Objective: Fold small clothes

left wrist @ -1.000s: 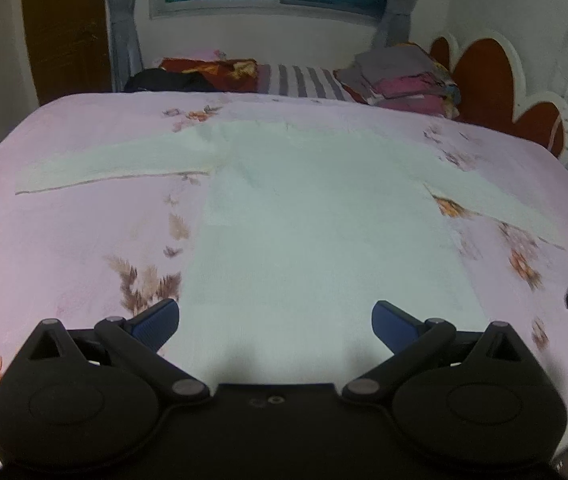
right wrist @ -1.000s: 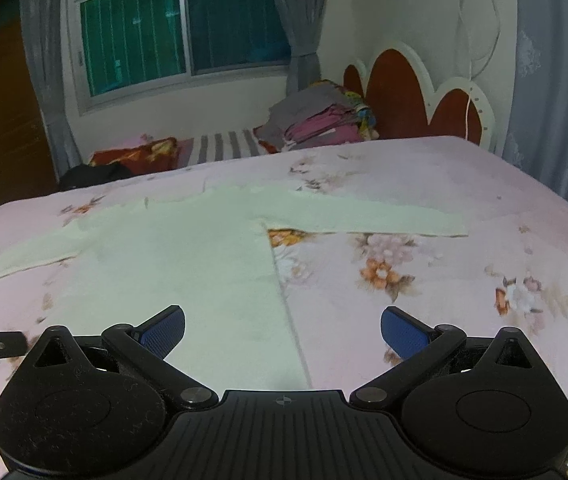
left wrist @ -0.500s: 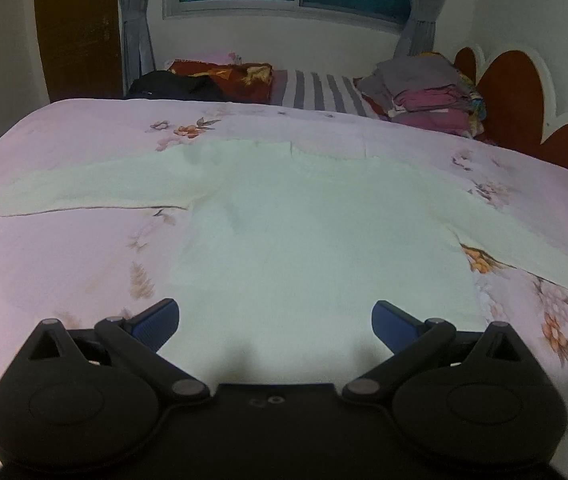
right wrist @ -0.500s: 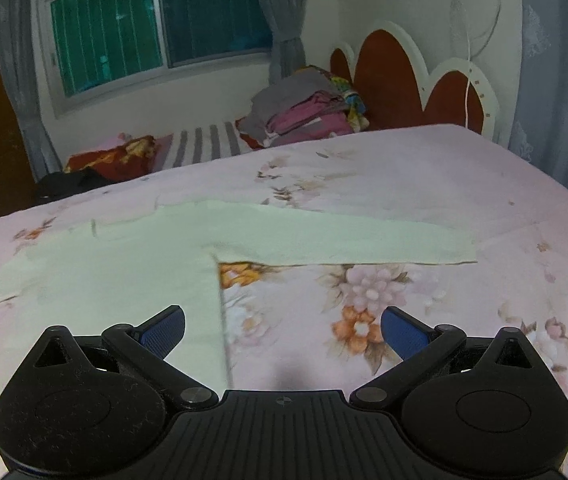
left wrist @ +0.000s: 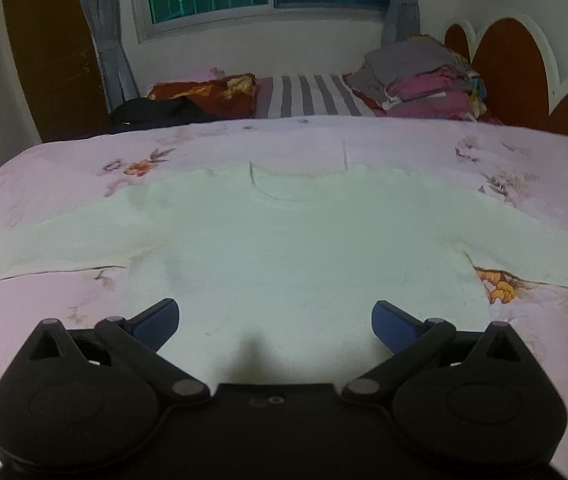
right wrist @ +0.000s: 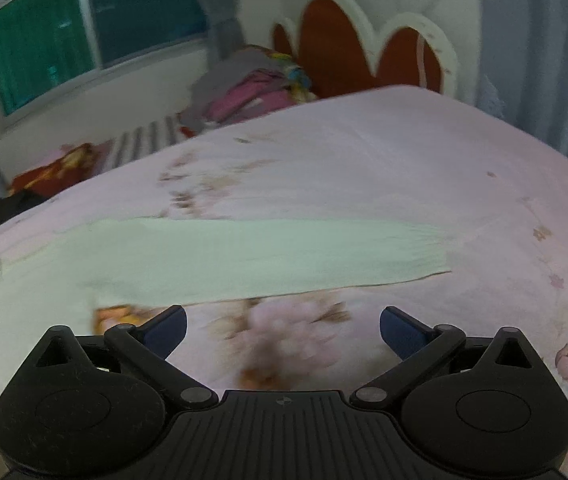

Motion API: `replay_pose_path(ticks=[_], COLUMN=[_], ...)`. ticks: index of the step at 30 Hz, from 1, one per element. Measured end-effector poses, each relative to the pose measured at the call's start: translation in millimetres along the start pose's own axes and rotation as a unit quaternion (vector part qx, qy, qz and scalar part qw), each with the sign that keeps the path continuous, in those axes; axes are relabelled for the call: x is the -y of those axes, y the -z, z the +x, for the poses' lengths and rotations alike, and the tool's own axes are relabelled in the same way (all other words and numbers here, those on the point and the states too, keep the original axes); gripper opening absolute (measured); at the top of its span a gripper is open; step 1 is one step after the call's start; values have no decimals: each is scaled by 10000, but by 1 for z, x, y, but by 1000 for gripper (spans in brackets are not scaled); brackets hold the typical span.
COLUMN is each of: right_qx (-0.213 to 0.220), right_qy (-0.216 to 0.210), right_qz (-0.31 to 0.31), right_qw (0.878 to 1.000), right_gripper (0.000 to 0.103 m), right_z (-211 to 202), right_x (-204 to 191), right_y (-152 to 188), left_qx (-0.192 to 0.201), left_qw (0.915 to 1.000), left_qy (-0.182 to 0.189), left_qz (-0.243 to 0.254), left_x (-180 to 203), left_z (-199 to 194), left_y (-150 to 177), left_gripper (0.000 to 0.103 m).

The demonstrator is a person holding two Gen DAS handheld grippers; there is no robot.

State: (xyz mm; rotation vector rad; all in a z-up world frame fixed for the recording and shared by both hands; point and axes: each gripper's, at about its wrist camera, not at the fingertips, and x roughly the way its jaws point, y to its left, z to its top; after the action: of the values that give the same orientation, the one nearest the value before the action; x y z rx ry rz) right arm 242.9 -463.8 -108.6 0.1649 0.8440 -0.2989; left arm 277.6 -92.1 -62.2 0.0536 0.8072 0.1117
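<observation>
- Pale long-sleeved top (left wrist: 303,248) spread flat and face up on the bed (left wrist: 44,184), roughly mid-mattress, neckline (left wrist: 291,188) toward the far edge, both sleeves laid straight out toward the side edges.
- Not yet folded at all: no crease, no sleeve turned in.
- Left gripper (left wrist: 275,322) above the lower body panel, aimed up the middle toward the collar; jaws spread wide, nothing between them, not touching cloth as far as can be told.
- Right gripper (right wrist: 282,327) over bare floral sheet just short of the right sleeve (right wrist: 268,256); jaws equally wide, nothing held. View smeared, so exact height above the sheet unclear.
- Sleeve cuff (right wrist: 431,252) toward the right side edge of the bed, with ribbed gathering faintly visible.
- Handling, by judgement: light, limp, soft knit-looking fabric; no stiffness to carry a fold alone, likely to sag and drag when lifted from one point. Thin enough that a low pinch could catch the sheet too.
- Best holds, by judgement: cuff or sleeve edge for the right tongs, shoulder seam or the left sleeve (left wrist: 44,240) for the left; pinch at an edge, not mid-panel.
- Stack of folded clothes (left wrist: 423,76) and striped pillow (left wrist: 307,96) beyond the far edge, near the headboard (left wrist: 511,72); well apart from the work.
</observation>
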Motion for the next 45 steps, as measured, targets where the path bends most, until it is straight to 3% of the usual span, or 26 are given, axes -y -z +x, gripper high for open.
replay_pose_path(ticks=[1,3,4,11,12,14,17,20,26,32,38,45], right_qx=[-35,-152,-249,-570,-587,-555,-372,-248,60,537,675,536], right_qy=[75,174,205,423,416,424,420,403,236,-234,-955,-1820], right_qz=[71,231,333,816,904,1053,1355,1560,1531,1094,623,-87], right_qw=[9999,9995,9989,9941,9933,9920,9892,9866,9879,9923,9912,9818], right_gripper=[102,70,66,66,62,47,36,2,2,2,2,2], right_z=[9,25,33,70,73,80,89,95,88,59,47,56], right_x=[9,26,33,76,79,86,98,109,103,60,-28,-179], right_y=[-3,-8,-10,-12,-12,-14,-20,-26,-32,-52,-65,-52], left_qx=[-25,-75,-82,-219,-256,-317,-385,-423,-549,-253,-159,-172], left_qw=[10000,10000,10000,9997,9997,9995,9992,9990,9978,9978,9976,9950], left_qy=[-5,-47,-55,5,26,2,-79,-28,151,436,387,432], left_qz=[-3,-6,5,48,35,19,1,-105,-327,-419,-553,-879], left_x=[2,6,9,13,12,11,10,6,-11,-33,-70,-134], left_z=[4,12,16,33,36,40,43,43,45,33,28,40], left_y=[-1,-3,-4,-11,-12,-15,-18,-20,-23,-27,-28,-25], left_gripper=[102,102,102,102,102,101,102,102,101,101,101,101])
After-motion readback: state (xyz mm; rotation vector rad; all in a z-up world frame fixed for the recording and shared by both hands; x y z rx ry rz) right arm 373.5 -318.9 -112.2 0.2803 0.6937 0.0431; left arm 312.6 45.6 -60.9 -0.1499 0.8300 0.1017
